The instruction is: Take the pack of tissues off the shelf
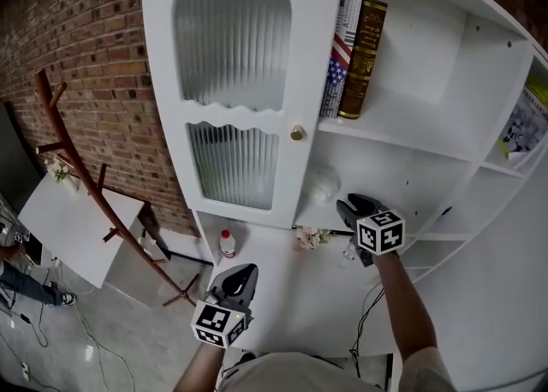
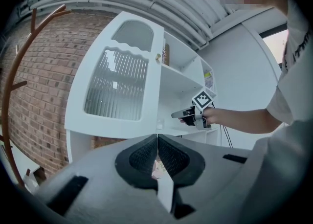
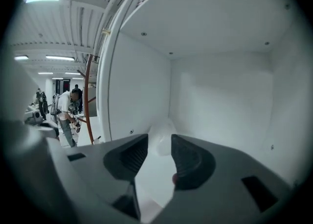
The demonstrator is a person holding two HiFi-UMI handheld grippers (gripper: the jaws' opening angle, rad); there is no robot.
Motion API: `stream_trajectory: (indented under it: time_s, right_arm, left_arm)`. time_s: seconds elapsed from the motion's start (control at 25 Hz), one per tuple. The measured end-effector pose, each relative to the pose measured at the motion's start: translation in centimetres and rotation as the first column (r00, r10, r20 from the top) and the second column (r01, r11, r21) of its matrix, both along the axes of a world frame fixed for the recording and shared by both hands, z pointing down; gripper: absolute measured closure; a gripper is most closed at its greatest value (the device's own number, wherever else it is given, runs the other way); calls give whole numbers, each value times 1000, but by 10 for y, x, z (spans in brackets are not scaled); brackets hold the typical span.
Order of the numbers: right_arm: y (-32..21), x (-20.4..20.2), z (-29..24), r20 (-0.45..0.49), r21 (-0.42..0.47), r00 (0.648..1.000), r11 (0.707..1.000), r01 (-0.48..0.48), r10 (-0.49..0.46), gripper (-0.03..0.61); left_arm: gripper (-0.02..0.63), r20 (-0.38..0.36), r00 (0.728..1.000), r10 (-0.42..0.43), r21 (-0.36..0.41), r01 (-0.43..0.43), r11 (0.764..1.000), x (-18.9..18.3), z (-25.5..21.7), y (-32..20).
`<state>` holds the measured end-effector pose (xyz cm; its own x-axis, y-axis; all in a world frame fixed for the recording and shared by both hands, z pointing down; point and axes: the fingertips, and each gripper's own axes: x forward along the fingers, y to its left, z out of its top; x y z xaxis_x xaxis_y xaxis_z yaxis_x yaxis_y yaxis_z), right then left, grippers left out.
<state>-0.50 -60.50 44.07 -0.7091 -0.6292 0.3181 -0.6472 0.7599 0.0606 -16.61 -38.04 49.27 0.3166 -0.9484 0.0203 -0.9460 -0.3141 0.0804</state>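
White soft pack of tissues (image 1: 324, 183): left rear corner of white cabinet's middle shelf (image 1: 419, 221) | right gripper (image 1: 347, 204): jaws spread, lined up to straddle pack, not touching | left gripper (image 1: 246, 272): jaws pressed together, empty, held low and clear.

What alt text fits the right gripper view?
The right gripper holds its dark jaws apart, aimed into a white shelf compartment, where a pale, rounded soft pack of tissues sits ahead of the gap between them, not yet gripped. At far left, a reddish-brown wooden pole and people in a lit hall.
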Motion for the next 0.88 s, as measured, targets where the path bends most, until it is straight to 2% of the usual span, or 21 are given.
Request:
stream_trajectory:
  time_s: [0.16,0.32,0.48,0.6,0.76,0.8,0.88]
  right_arm:
    - [-24,-17,3,-10,-70,999,997,32,-33,408]
    - [-47,-26,17,-66,-114,997,993,19,-27,353]
    - [-64,-31,39,-115,-185,993,983,0,-22,334]
    - [-66,-36,55,-169,-224,984,974,11,-50,334]
    - [-67,-38,59,-215,-233,974,972,24,-76,341]
    - [-66,-39,58,-222,-228,972,973,30,-82,358]
    - [-65,-39,57,-233,-213,968,976,40,-90,434]
  left_arm:
    - [588,-9,1000,-27,-6,27,1000,-2,4,2]
    - [588,6,998,-55,-1,55,998,-8,11,2]
    - [588,-11,997,-75,-19,75,997,-10,12,1]
    - [588,-21,997,-72,-33,71,997,-5,11,3]
    - [588,-4,995,-99,-34,99,995,-7,16,3]
    - [588,-3,995,-103,-35,103,994,-6,17,3]
    - [588,-4,994,-106,-39,106,994,-3,18,4]
